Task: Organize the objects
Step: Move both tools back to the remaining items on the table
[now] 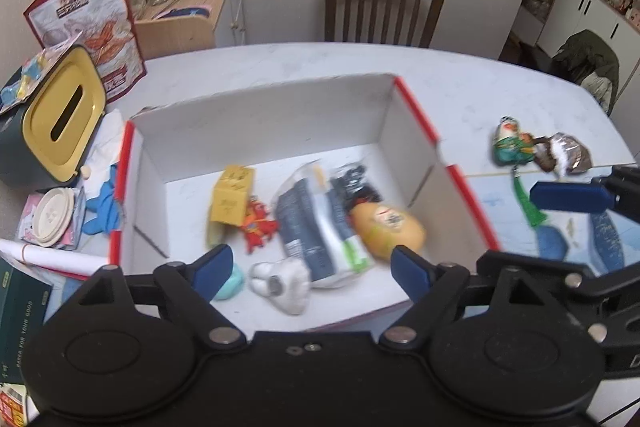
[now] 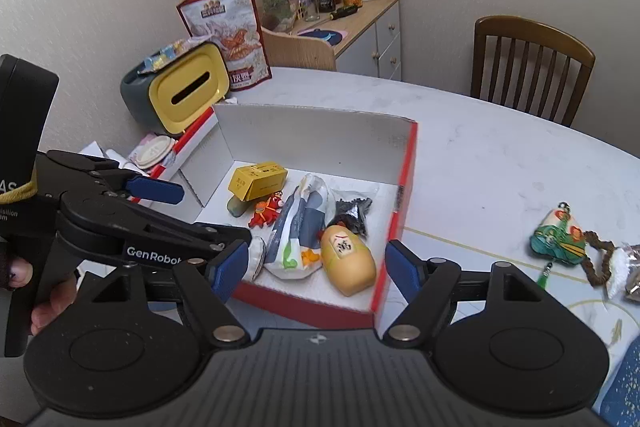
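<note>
Red-edged box (image 2: 406,171), one, holding seven items; two more outside on table (image 2: 500,163). Both grippers, left (image 1: 310,269) and right (image 2: 318,269), spread apart, empty.

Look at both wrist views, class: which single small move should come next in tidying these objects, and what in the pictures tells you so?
Probably swing the right tool toward the green charm on the table. Both tools are open and hold nothing, the box already contains several items, and the charm and the packet beside it still lie outside, on the right tool's side.
</note>
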The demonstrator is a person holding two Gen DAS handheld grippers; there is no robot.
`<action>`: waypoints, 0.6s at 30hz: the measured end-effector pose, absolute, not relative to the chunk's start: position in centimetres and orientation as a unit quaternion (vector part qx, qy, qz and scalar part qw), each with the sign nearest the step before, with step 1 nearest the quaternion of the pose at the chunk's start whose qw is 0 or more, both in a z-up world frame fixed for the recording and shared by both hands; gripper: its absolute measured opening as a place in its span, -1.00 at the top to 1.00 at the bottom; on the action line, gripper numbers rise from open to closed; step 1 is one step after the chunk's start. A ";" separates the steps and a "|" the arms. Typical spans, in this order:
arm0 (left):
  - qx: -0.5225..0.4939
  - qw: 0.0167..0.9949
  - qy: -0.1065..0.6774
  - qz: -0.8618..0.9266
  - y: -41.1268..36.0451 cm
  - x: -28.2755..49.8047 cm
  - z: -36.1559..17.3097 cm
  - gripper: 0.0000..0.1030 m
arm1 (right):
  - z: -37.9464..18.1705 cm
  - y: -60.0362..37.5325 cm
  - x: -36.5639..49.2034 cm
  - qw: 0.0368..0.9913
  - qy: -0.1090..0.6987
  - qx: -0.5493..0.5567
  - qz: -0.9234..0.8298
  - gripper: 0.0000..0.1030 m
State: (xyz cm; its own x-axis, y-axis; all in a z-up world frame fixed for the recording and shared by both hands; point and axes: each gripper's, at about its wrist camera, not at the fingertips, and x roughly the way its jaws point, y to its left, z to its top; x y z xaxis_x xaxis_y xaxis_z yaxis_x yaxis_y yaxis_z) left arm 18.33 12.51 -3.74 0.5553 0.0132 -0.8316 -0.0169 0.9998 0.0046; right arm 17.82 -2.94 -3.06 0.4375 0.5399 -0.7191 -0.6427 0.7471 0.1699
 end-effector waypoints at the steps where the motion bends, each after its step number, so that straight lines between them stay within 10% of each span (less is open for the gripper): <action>1: -0.001 0.883 0.469 0.008 12.0 18.2 -3.6 -0.69 | -2.9 -3.5 17.7 0.847 0.396 -0.062 0.349 -0.49; 18: 0.024 0.899 0.438 -0.020 1.0 18.7 -2.3 -0.99 | -1.4 -17.0 18.6 0.878 0.364 -0.023 0.311 -0.67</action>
State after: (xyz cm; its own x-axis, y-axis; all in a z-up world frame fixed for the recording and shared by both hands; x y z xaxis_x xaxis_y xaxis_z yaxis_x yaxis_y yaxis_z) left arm 18.72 0.97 -2.31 0.6164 -0.0141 -0.7873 0.0565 0.9981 0.0264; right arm 18.60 -17.02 -1.42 0.5416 0.5299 -0.6526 -0.5634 0.8050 0.1860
